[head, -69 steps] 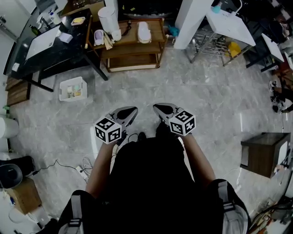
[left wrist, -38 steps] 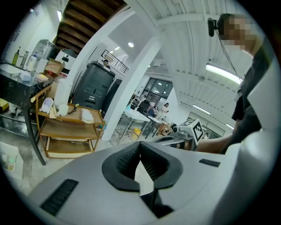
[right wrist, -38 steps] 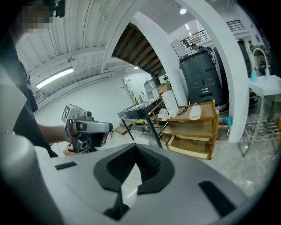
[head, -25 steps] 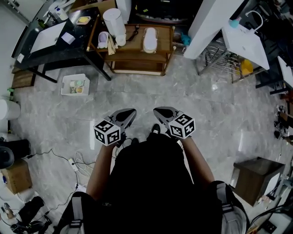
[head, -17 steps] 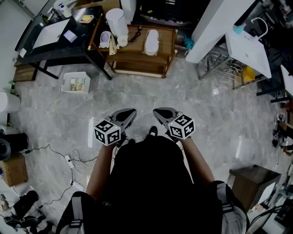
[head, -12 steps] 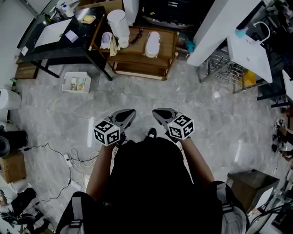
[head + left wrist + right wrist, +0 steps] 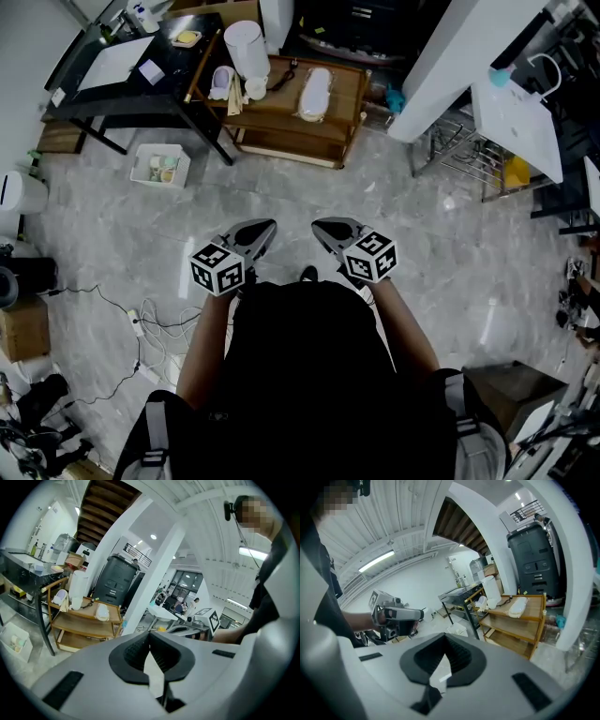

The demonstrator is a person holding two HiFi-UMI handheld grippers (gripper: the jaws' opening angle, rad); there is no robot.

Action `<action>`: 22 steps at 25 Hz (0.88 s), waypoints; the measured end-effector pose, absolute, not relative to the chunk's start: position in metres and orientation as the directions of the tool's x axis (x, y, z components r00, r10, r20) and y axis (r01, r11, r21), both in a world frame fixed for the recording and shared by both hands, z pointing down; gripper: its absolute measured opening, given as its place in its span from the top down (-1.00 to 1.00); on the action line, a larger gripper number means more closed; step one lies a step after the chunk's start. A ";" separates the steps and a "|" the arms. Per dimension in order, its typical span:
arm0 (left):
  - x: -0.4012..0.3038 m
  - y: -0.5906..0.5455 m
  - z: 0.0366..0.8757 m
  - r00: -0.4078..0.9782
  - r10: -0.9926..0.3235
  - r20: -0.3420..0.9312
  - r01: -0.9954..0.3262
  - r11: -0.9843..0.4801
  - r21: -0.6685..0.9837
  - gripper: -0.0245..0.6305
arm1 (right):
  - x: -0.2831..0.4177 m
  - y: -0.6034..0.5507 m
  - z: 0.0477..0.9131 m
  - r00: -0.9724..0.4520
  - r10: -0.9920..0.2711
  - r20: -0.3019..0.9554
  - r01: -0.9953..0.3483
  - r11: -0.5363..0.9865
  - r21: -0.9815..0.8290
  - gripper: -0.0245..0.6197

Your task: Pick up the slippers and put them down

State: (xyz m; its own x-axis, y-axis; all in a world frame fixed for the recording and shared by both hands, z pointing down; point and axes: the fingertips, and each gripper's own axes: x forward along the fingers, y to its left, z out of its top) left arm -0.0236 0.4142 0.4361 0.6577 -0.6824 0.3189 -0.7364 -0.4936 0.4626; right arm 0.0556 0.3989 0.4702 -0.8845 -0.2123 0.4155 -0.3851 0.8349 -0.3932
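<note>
Grey marbled floor (image 7: 103,234) lies under both tools, which a person holds side by side at waist level, pointing forward and slightly down. On the left tool (image 7: 269,225), the two ribbed black pads meet at their tips in the left gripper view (image 7: 150,648): the jaws are closed with nothing between them. On the right tool (image 7: 317,225), the same closed, empty condition shows in the right gripper view (image 7: 443,654). The two tools are near each other but not touching, each carrying its marker cube at the rear. Well ahead of both tools, and well apart from them, stands a wooden shelf cart (image 7: 281,111). On its top shelf lies a pale slipper (image 7: 316,90), ahead and roughly in line with the right tool. A lilac slipper (image 7: 221,81) lies at the far left end of the same shelf, ahead and to the left of the left tool. A white cylinder (image 7: 247,45) stands upright just beside the lilac slipper. Neither tool touches either slipper. A black table (image 7: 122,86) adjoins the cart on the left, and a white tray (image 7: 161,166) sits on the floor beside the table leg, forward and left of the left tool.
</note>
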 end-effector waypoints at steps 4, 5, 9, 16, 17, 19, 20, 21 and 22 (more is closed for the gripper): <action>-0.018 0.408 0.434 0.648 -0.692 0.318 -0.744 -0.485 0.461 0.89 | 0.060 0.393 0.467 -0.888 -0.205 0.411 -0.375 0.841 -0.390 0.90; -0.015 0.408 0.433 0.648 -0.692 0.317 -0.743 -0.484 0.461 0.89 | 0.062 0.393 0.466 -0.889 -0.204 0.410 -0.373 0.841 -0.391 0.90; -0.006 0.409 0.433 0.654 -0.686 0.319 -0.740 -0.492 0.459 0.89 | 0.068 0.390 0.468 -0.888 -0.207 0.410 -0.376 0.841 -0.390 0.90; -0.006 0.412 0.435 0.659 -0.678 0.326 -0.737 -0.495 0.461 0.89 | 0.071 0.396 0.471 -0.886 -0.207 0.415 -0.380 0.836 -0.396 0.90; -0.005 0.412 0.436 0.662 -0.675 0.326 -0.734 -0.499 0.460 0.89 | 0.071 0.397 0.472 -0.885 -0.210 0.416 -0.384 0.835 -0.395 0.90; -0.004 0.411 0.437 0.669 -0.668 0.326 -0.730 -0.507 0.459 0.89 | 0.072 0.398 0.474 -0.883 -0.214 0.418 -0.389 0.832 -0.396 0.90; -0.003 0.410 0.437 0.672 -0.665 0.325 -0.727 -0.510 0.459 0.89 | 0.073 0.399 0.474 -0.882 -0.216 0.419 -0.391 0.831 -0.396 0.90; -0.003 0.409 0.436 0.675 -0.663 0.324 -0.725 -0.513 0.459 0.89 | 0.073 0.399 0.474 -0.881 -0.217 0.420 -0.393 0.830 -0.396 0.90; -0.002 0.407 0.436 0.678 -0.661 0.322 -0.722 -0.518 0.459 0.89 | 0.073 0.398 0.474 -0.880 -0.219 0.421 -0.395 0.830 -0.395 0.90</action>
